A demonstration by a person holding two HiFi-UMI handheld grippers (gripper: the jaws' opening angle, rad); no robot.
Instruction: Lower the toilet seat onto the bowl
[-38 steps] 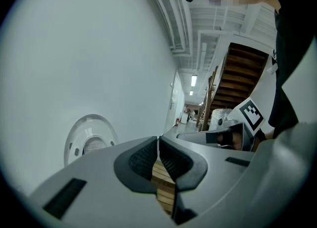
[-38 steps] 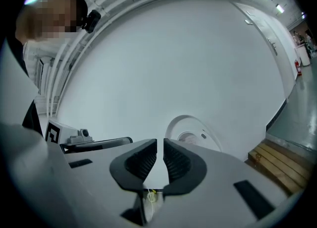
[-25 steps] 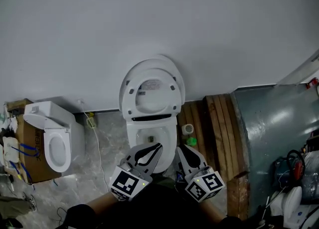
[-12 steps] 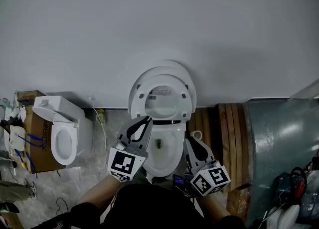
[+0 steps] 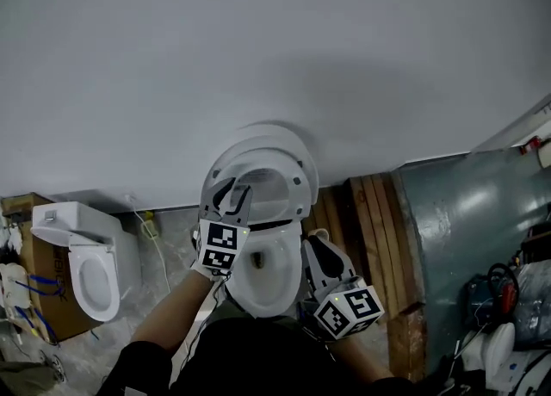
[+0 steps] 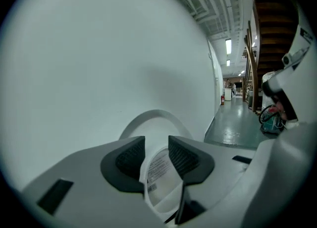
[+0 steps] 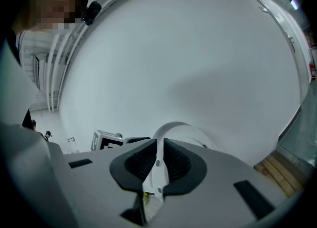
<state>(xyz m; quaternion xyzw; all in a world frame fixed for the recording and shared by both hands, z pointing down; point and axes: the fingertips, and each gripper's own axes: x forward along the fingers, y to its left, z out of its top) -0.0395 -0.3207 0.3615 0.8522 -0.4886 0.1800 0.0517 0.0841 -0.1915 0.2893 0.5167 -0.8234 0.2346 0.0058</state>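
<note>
Head view: the white oval toilet seat (image 5: 299, 182) stands raised, leaning back with the white lid (image 5: 277, 133) against the pale grey wall (image 5: 275, 50), and the white ceramic bowl (image 5: 258, 306) below it is uncovered. The left gripper (image 5: 232, 192) is at the seat's left rim; the right gripper (image 5: 317, 246) is lower, beside the bowl's right edge and apart from the seat. A second white toilet (image 5: 86, 256) stands well to the left and brown wooden planks (image 5: 379, 231) lie to the right (neither concerns the task). Left gripper view: the jaws have just been opening and stand apart, with the seat's edge (image 6: 151, 202) showing in the gap; the pads do not appear to press on it. Right gripper view: the jaws are closed together on nothing, only a sliver of the raised seat (image 7: 157, 172) showing past them. Assessment: the approach is made, but no grip is taken and no lowering is done. Remaining, in my judgement: close on the rim, swing the seat forward and down, and set it on the bowl.
</note>
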